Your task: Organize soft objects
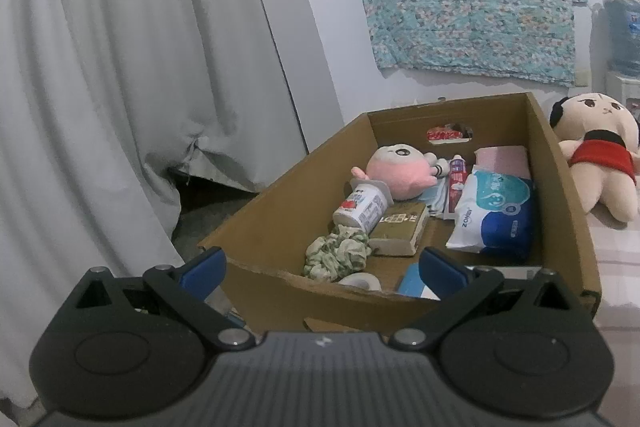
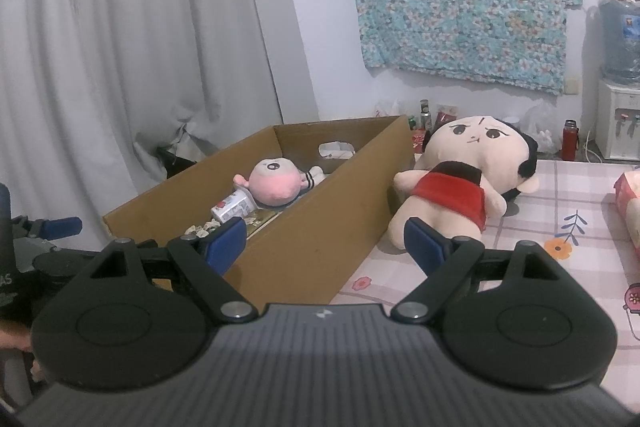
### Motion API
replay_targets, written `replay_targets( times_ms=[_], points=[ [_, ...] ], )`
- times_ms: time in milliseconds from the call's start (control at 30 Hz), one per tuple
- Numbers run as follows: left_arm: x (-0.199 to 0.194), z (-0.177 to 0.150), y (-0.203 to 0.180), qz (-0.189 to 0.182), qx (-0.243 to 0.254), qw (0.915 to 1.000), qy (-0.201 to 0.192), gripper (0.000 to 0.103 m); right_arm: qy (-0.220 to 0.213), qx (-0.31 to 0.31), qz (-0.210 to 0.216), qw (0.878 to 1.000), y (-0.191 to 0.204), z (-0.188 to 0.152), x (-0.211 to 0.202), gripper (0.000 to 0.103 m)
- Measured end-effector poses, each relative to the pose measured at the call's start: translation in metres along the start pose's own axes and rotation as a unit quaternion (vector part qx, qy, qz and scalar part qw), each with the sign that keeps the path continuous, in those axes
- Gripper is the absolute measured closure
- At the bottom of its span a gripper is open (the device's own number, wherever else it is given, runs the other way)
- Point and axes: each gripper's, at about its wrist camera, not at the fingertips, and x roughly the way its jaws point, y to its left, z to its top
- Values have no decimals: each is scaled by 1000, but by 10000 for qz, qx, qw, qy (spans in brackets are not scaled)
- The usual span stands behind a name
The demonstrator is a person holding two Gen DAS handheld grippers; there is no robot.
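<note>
Large plush doll (image 2: 460, 183) on the tablecloth just beyond the spread, empty right tool (image 2: 325, 247), beside the cardboard box (image 2: 320, 251).

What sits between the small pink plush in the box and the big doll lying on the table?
The cardboard box's side wall separates the pink plush from the big doll, seen in the right wrist view.

The blue-white tissue pack (image 1: 494, 215) reads "ZONBA".

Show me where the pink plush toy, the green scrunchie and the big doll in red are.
pink plush toy (image 1: 400, 173): left wrist view, its pink body.
green scrunchie (image 1: 336, 253): left wrist view, its middle folds.
big doll in red (image 2: 452, 193): right wrist view, its red garment.
</note>
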Motion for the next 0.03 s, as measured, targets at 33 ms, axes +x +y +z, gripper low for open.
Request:
replay_targets(
  times_ms=[33],
  points=[
    [0,0,-1,12,36,10000,-8,0,2,6,-2,10000,-1,0,-1,17]
  ],
)
